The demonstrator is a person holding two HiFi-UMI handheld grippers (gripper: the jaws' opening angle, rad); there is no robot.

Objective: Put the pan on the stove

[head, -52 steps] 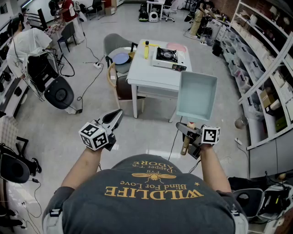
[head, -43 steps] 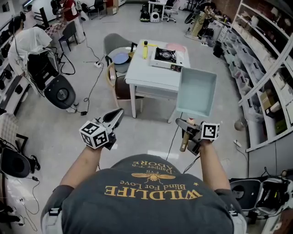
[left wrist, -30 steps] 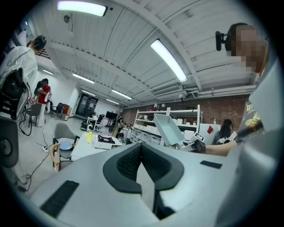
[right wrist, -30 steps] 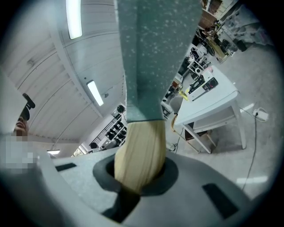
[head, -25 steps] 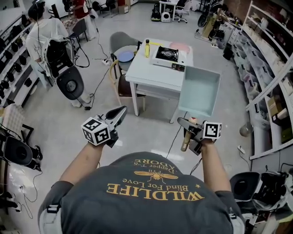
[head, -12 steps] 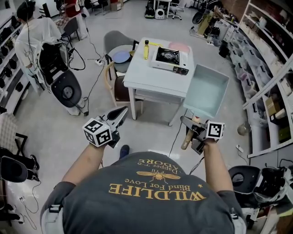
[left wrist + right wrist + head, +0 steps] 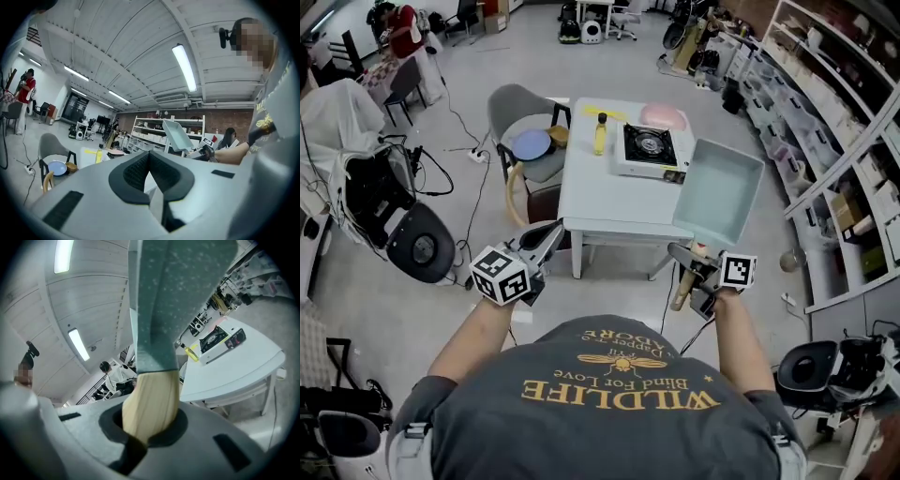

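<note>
Pan (image 7: 718, 204), square and pale green, is held in the air by its wooden handle (image 7: 150, 404), with the right gripper (image 7: 686, 261) clamped on the handle. The pan overhangs the right edge of the table (image 7: 600, 202). Stove (image 7: 649, 150) stands at the far side, bare tabletop before it. Left gripper (image 7: 542, 239): jaws together, empty, at the near edge.

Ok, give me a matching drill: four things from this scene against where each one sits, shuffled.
1 pan
2 gas stove
3 yellow bottle
4 blue plate

A on the grey chair
B on the white table, burner bare
C in the right tool, by its wooden handle
D upright on the table, left of the stove

Pairs: 1-C, 2-B, 3-D, 4-A
</note>
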